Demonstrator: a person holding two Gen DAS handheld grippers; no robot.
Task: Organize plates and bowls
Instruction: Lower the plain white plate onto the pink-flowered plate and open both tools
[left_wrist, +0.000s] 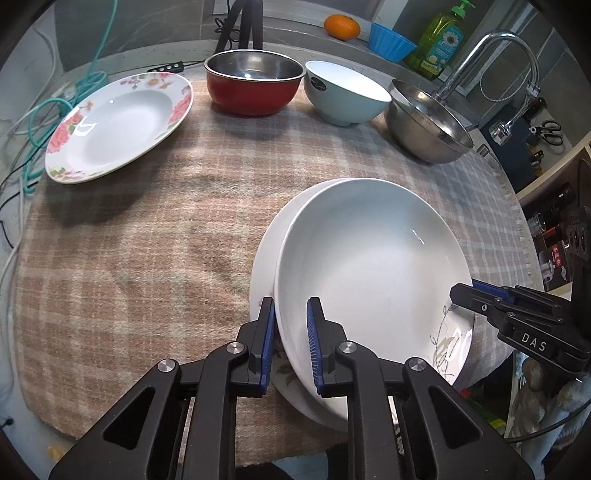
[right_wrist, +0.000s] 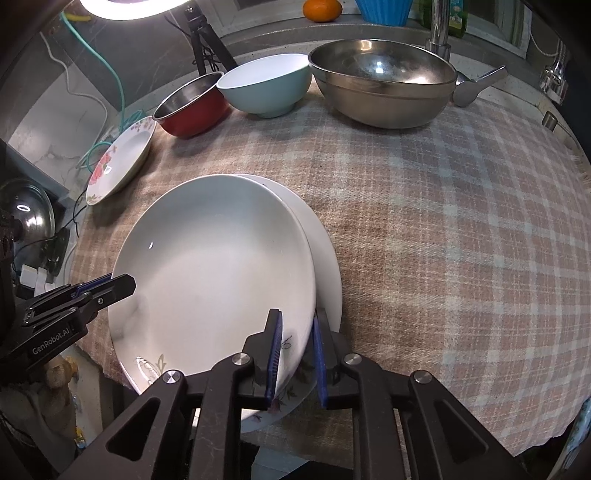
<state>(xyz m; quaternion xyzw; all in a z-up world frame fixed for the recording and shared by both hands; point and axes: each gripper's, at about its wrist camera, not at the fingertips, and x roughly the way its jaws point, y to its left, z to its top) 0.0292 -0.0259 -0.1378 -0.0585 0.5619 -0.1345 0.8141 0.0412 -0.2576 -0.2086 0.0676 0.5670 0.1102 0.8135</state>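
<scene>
Between both tongs (left_wrist: 291, 332), stacked white plates (left_wrist: 369, 258).

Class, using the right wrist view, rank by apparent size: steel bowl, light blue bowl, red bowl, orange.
1. steel bowl
2. light blue bowl
3. red bowl, close to the blue one and partly hidden behind it, so this pair is uncertain
4. orange, smallest, though farthest away and cut by the frame edge
</scene>
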